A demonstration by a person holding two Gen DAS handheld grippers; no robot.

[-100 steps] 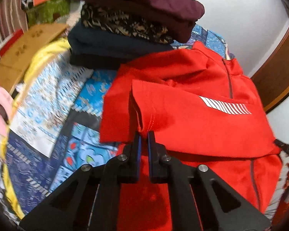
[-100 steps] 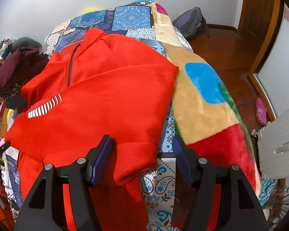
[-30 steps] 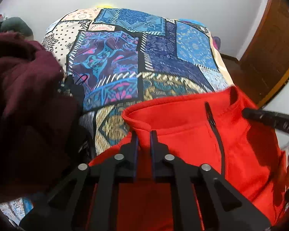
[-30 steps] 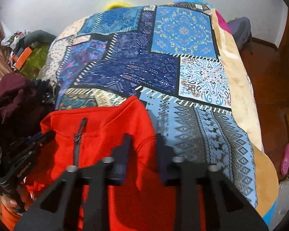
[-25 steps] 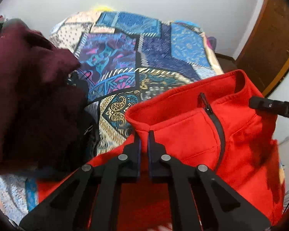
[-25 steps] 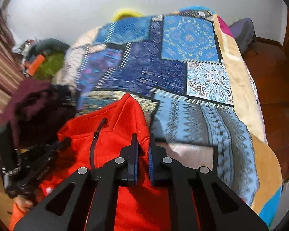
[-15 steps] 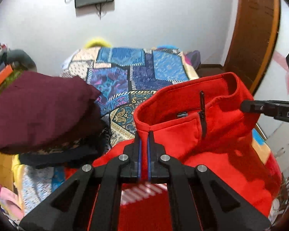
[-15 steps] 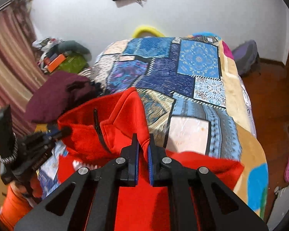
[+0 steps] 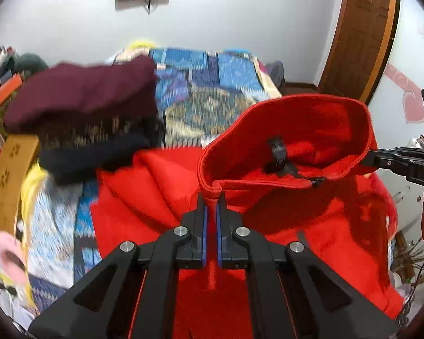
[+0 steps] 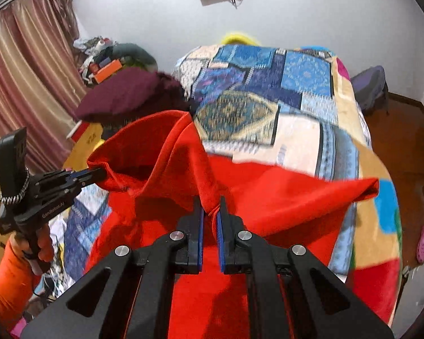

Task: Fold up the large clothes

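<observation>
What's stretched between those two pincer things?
The red fleece's collar hangs between them, pinched by the left hand-held gripper and right hand-held gripper; both wrist views show it.

The red fleece pullover (image 9: 296, 130) is hanging raised by its stand-up collar, which is gaping open toward the left wrist camera and showing a dark label and the black zipper pull at its front. Its body is draping down in soft folds onto the patchwork bedspread, and one fold is sticking out sideways to the right (image 10: 311, 195).
</observation>
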